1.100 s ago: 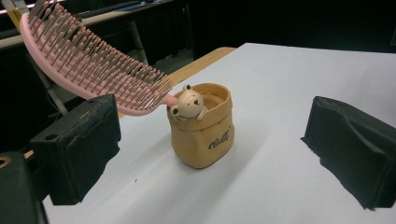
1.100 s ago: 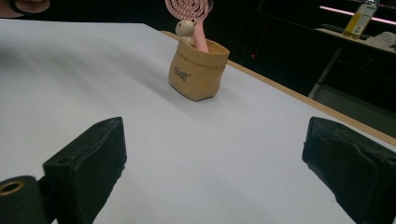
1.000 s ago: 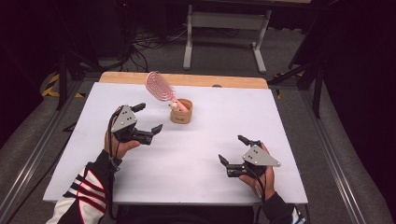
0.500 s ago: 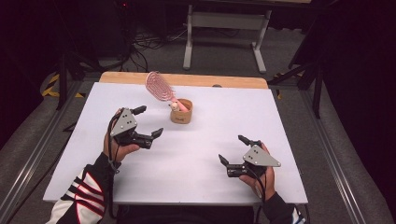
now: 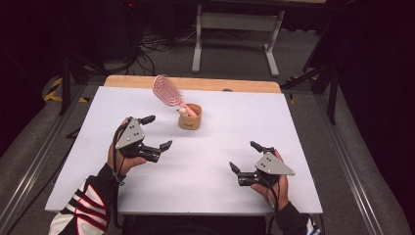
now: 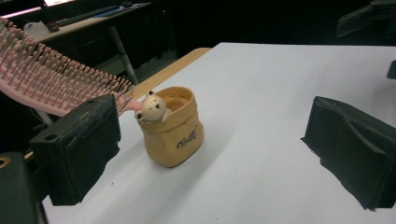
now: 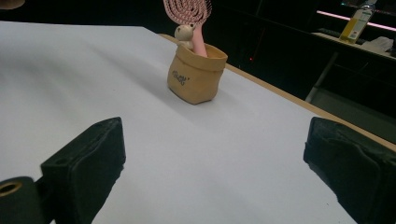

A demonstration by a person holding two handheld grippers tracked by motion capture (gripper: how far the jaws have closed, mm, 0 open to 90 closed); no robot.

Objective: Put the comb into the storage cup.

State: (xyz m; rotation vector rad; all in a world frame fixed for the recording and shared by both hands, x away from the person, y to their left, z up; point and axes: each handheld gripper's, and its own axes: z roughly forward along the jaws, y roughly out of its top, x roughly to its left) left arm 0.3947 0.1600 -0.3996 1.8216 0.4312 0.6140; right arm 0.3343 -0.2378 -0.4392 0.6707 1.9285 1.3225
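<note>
Tan pouch (image 6: 173, 128) bears dark script lettering, too small to read.

On the white table (image 5: 205, 171) there was one tan pouch-shaped holder (image 5: 190, 119) with one small bear figure (image 6: 152, 108), one pink bristled hairbrush (image 5: 166, 89), and two black two-jaw grippers.

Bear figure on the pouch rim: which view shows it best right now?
The left gripper view: the bear figure is close, facing the camera on the tan pouch. The right gripper view shows it smaller, beside the hairbrush. The high view shows a tiny blob.
</note>
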